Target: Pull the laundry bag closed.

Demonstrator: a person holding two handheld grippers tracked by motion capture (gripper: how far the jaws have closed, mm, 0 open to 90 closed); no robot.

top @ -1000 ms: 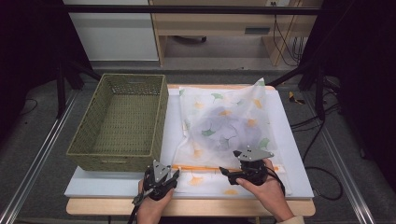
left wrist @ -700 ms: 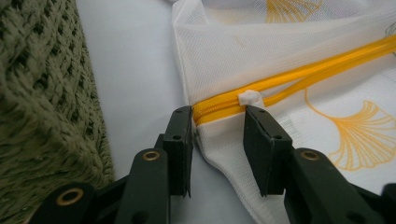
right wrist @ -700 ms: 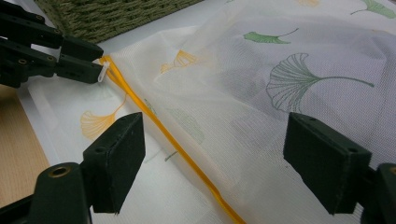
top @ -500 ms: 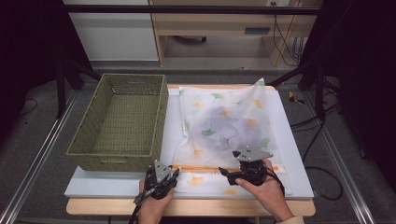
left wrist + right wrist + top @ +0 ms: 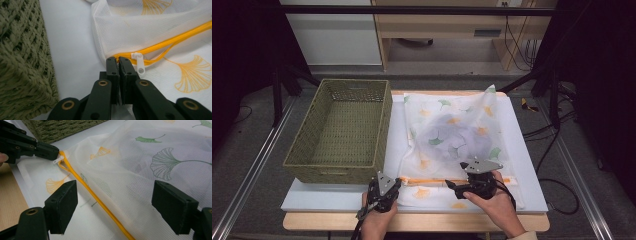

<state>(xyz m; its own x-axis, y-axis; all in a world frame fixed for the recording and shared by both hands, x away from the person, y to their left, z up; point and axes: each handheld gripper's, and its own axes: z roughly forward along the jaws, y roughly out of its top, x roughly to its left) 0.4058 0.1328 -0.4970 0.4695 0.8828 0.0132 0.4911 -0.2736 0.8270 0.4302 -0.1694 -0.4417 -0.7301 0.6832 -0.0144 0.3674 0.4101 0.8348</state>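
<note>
Up close, white zip pull point(image 5: 139, 64) beside tongs point(image 5: 119, 59)

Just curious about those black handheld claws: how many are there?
2. The left claw pinches the mesh bag at its near left corner, by the zipper's end; the right claw is open over the bag's near edge.

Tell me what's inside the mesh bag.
Through the mesh bag a greyish-purple bundle shows, likely clothing. The printed fabric blurs it, so what it is exactly, or whether anything lies beneath, stays hidden.
</note>
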